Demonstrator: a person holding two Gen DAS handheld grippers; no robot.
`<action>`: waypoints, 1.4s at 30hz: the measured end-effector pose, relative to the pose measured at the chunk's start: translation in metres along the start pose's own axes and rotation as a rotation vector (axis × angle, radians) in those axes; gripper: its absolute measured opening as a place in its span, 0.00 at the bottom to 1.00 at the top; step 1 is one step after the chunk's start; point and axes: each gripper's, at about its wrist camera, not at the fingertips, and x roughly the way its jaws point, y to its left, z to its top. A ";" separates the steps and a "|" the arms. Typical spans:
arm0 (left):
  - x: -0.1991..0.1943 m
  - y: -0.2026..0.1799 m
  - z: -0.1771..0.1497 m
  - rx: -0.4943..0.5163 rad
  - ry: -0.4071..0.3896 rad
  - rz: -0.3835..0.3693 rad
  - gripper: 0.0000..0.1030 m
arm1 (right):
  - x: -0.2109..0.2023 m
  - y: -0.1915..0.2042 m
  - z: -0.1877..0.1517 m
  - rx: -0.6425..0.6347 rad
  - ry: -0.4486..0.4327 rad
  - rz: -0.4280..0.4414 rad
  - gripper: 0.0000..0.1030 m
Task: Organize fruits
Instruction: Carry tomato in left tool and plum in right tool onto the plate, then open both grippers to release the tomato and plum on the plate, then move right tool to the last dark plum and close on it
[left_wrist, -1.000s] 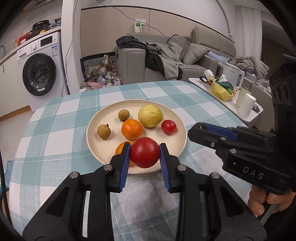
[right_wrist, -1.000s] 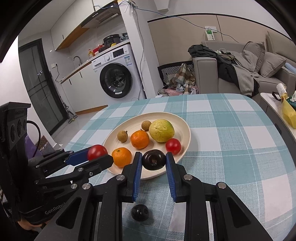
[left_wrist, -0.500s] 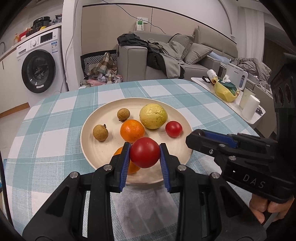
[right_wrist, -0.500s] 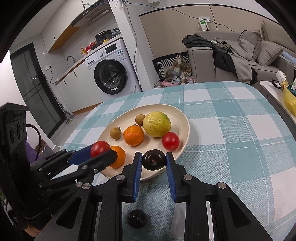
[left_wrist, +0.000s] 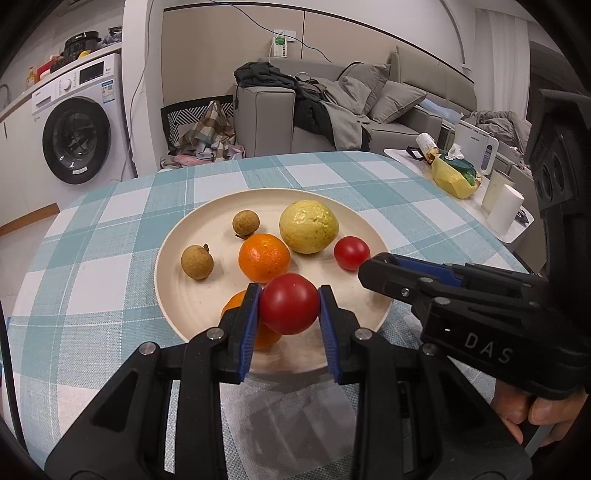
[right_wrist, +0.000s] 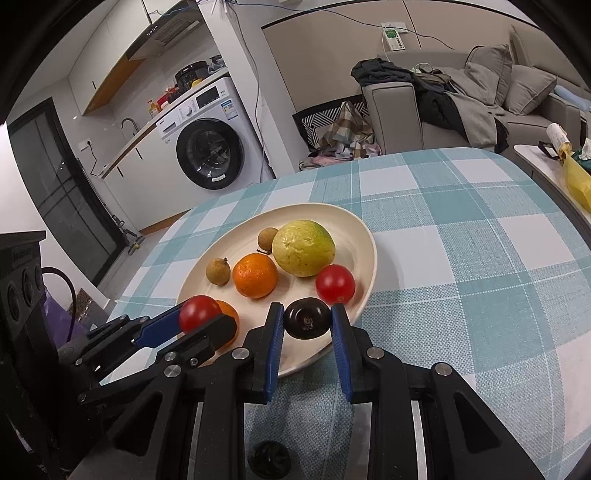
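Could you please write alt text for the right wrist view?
The right tool grips a dark round fruit over the near rim of a cream plate of fruit on a checked tablecloth. Beside it, the left tool holds a red tomato.

Tablecloth (left_wrist: 110, 229) teal-white check – plate (left_wrist: 173, 258) cream; tomato (left_wrist: 289, 308) red, orange (left_wrist: 263, 257) orange, guava (left_wrist: 308, 226) yellow-green, plum (right_wrist: 307, 318) dark.

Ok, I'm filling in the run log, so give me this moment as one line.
left gripper: shut on red tomato | right gripper: shut on dark fruit | both over plate
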 end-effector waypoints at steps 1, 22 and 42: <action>0.000 0.000 0.000 -0.002 0.000 -0.001 0.27 | 0.001 0.000 0.001 0.000 0.002 0.001 0.26; -0.048 0.024 -0.006 -0.038 -0.082 0.052 0.89 | -0.027 -0.008 -0.004 -0.054 -0.023 -0.045 0.85; -0.083 0.025 -0.043 -0.070 -0.124 0.118 0.99 | -0.047 0.015 -0.040 -0.246 0.048 -0.060 1.00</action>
